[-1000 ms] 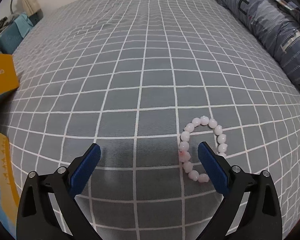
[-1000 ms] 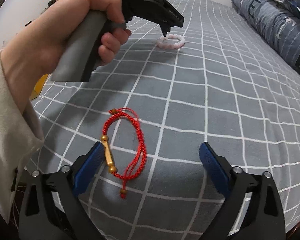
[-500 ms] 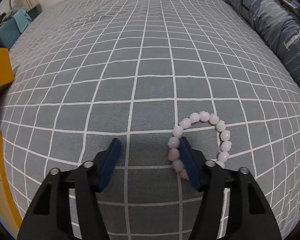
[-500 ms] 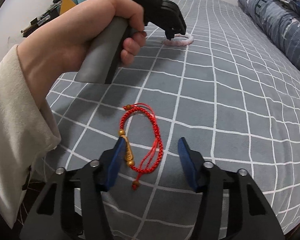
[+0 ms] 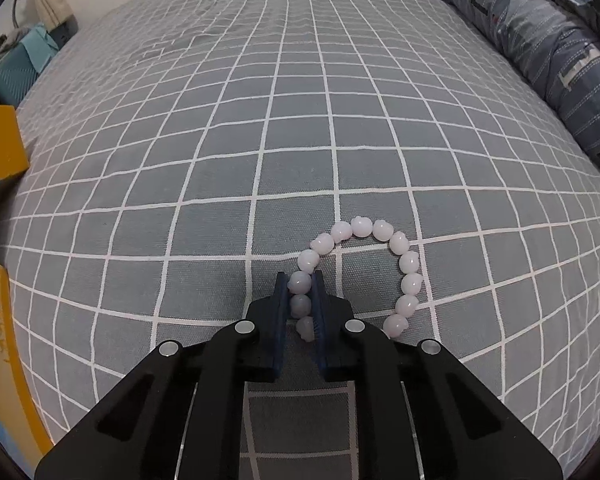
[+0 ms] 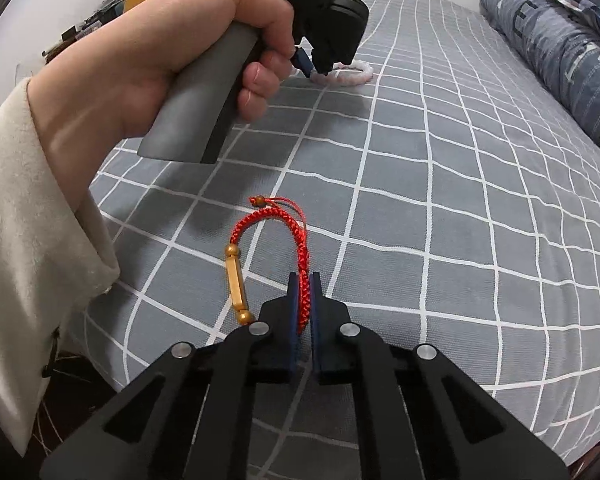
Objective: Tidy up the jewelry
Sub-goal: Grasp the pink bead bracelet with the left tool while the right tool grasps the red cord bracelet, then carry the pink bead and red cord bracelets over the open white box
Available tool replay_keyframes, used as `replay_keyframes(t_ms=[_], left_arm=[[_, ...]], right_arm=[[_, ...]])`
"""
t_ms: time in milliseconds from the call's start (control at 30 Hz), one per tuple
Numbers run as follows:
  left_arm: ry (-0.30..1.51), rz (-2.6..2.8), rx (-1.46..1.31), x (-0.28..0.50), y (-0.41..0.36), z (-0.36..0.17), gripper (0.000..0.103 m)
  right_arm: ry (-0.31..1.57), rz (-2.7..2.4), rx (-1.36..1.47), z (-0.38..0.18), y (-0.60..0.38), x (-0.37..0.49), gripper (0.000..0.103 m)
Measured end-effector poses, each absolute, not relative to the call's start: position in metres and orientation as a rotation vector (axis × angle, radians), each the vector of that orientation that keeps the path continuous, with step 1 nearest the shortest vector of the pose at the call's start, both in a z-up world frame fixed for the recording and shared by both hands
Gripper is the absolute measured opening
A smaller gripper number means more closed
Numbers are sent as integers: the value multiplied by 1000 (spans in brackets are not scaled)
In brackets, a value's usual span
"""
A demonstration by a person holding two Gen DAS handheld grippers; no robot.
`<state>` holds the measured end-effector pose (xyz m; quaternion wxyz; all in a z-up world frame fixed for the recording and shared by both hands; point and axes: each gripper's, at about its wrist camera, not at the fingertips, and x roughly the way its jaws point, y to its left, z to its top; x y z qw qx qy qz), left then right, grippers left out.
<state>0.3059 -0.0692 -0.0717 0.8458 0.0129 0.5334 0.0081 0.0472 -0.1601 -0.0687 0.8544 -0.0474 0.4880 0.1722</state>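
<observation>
A pale pink bead bracelet point(image 5: 404, 256) lies on the grey checked bedspread point(image 5: 260, 140). My left gripper point(image 5: 300, 284) is shut on its left side, with beads pinched between the blue pads. It also shows far off in the right wrist view point(image 6: 352, 74), under the hand-held left gripper point(image 6: 316, 60). A red braided cord bracelet point(image 6: 276, 220) with a gold tube bead point(image 6: 236, 280) lies near the bed's front edge. My right gripper point(image 6: 304, 280) is shut on its right strand.
A folded blue-grey quilt point(image 5: 540, 48) lies along the bed's right side. Yellow boxes point(image 5: 0, 148) stand off the bed's left edge, with a teal bag point(image 5: 12, 72) behind. The person's left hand and cream sleeve point(image 6: 32, 216) fill the left of the right wrist view.
Both grippers went from wide open to shut. The left closed on the pink bead bracelet, the right on the red cord bracelet. Both moved forward a little.
</observation>
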Motion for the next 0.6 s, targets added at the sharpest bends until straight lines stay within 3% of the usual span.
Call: replay_keyframes(t_ms=[600], left_arm=[[1066, -9, 5, 287, -73, -38, 11]], right_arm=[[982, 345, -72, -47, -170, 48, 4]])
